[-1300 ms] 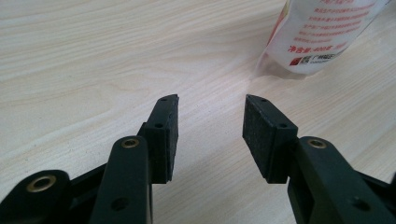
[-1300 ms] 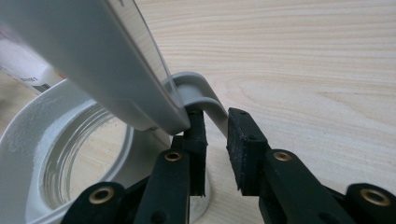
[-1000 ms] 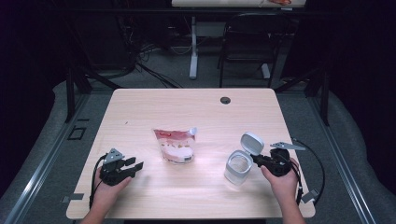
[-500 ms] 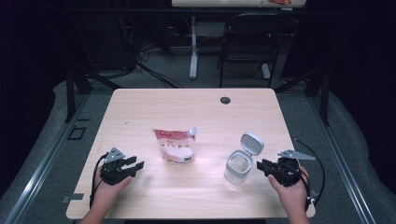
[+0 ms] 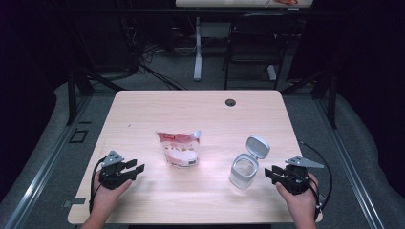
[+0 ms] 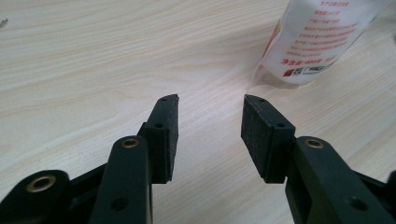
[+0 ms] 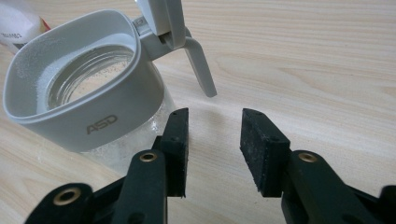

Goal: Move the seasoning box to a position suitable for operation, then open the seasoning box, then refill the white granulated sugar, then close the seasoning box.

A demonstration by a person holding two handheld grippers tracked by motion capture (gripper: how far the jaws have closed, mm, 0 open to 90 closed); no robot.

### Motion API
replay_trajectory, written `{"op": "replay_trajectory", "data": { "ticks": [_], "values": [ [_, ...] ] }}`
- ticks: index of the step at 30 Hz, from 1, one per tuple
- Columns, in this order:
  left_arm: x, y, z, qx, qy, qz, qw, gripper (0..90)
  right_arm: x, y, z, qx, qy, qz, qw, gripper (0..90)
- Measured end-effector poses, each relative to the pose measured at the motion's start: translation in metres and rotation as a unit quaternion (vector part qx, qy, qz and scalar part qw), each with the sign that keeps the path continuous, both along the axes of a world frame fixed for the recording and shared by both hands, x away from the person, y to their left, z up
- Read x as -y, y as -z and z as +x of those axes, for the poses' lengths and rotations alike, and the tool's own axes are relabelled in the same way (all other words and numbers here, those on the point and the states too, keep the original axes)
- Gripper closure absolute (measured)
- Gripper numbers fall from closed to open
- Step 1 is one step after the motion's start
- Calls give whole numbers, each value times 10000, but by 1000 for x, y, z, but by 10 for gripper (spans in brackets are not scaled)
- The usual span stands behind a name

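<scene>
The pouch (image 6: 322, 37) is cropped above the left gripper (image 6: 210, 135).

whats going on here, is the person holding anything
No. A person holds a gripper in each hand at a light wooden table. The right gripper sits beside a clear glass jar with a grey flip lid; the lid stands open, and the jaws, which have just been opening, hold nothing. The left gripper rests open and empty, short of a red and white plastic pouch lying mid-table.
</scene>
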State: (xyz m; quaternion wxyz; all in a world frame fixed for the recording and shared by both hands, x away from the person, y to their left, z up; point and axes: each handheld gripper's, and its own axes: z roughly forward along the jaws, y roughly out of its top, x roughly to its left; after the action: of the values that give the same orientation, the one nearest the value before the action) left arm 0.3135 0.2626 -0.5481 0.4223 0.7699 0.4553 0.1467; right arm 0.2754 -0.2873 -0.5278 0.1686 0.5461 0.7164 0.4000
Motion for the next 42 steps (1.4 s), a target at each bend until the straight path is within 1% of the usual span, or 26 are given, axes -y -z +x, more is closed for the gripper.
{"op": "replay_trajectory", "data": {
  "ticks": [1,3,5,7,9,11,13,16,18,19,20,22,23,25,26,27,29,30,31,32,33,35,37,38,40,42],
  "values": [
    [-1,-2,-1,-54,3,-85,9999,586,0,0,-1,-5,-40,-31,10000,606],
    [-2,-5,-2,-64,2,-223,9997,600,0,0,-2,-15,-67,-52,10000,602],
    [-1,-10,-2,-72,-27,-224,9997,600,1,-1,-4,-76,-75,-90,9999,601],
    [-1,-14,-1,-83,11,-215,9997,593,1,-3,-5,-69,-78,-94,9999,580],
    [1,-18,0,-105,22,-170,9998,592,0,-7,-7,-50,-153,-202,9997,581],
    [1,-23,1,-118,99,-108,9998,595,-3,-11,-9,27,-297,-310,9991,587],
    [2,-28,2,-95,138,-99,9998,600,-5,-14,-10,18,-395,-393,9984,587],
    [3,-36,2,-93,195,-175,9996,606,-11,-20,-13,36,-537,-478,9974,592],
    [5,-42,2,-68,270,-209,9994,612,-14,-24,-14,1,-540,-532,9971,594],
    [6,-46,3,-81,311,-206,9993,612,-14,-25,-14,-33,-526,-488,9974,595],
    [7,-50,4,-77,384,-186,9991,612,-14,-28,-14,-75,-534,-477,9974,595],
    [11,-58,6,-45,420,-162,9990,611,-14,-34,-13,-109,-538,-384,9978,596],
    [12,-60,7,-57,443,-151,9989,608,-14,-37,-13,-101,-564,-398,9976,595],
    [16,-68,10,5,478,-106,9988,601,-13,-45,-14,-104,-607,-401,9973,592],
    [17,-71,10,-13,518,-79,9986,598,-14,-49,-14,-40,-596,-387,9975,591],
    [19,-74,12,-43,569,-96,9983,597,-14,-52,-13,-25,-629,-400,9972,590],
    [22,-80,13,29,627,-99,9980,597,-17,-60,-13,15,-687,-482,9965,584],
    [24,-82,14,24,644,-118,9978,597,-18,-65,-13,37,-695,-551,9961,579],
    [25,-85,15,35,673,-103,9977,597,-19,-67,-13,56,-723,-569,9957,568],
    [27,-88,16,49,670,-133,9976,598,-21,-70,-13,99,-712,-603,9956,549],
    [28,-92,17,44,715,-120,9974,597,-22,-74,-12,105,-754,-671,9948,538],
    [31,-98,20,44,721,-176,9972,589,-27,-80,-11,190,-826,-706,9939,519],
    [34,-103,23,5,812,-205,9965,585,-30,-86,-11,231,-888,-773,9928,515],
    [37,-106,25,4,861,-199,9961,585,-32,-88,-10,285,-905,-744,9927,516],
    [41,-111,27,9,912,-138,9957,602,-36,-95,-8,270,-984,-787,9917,517],
    [42,-114,29,16,943,-148,9954,612,-39,-99,-5,305,-987,-719,9921,518]
  ]
}}
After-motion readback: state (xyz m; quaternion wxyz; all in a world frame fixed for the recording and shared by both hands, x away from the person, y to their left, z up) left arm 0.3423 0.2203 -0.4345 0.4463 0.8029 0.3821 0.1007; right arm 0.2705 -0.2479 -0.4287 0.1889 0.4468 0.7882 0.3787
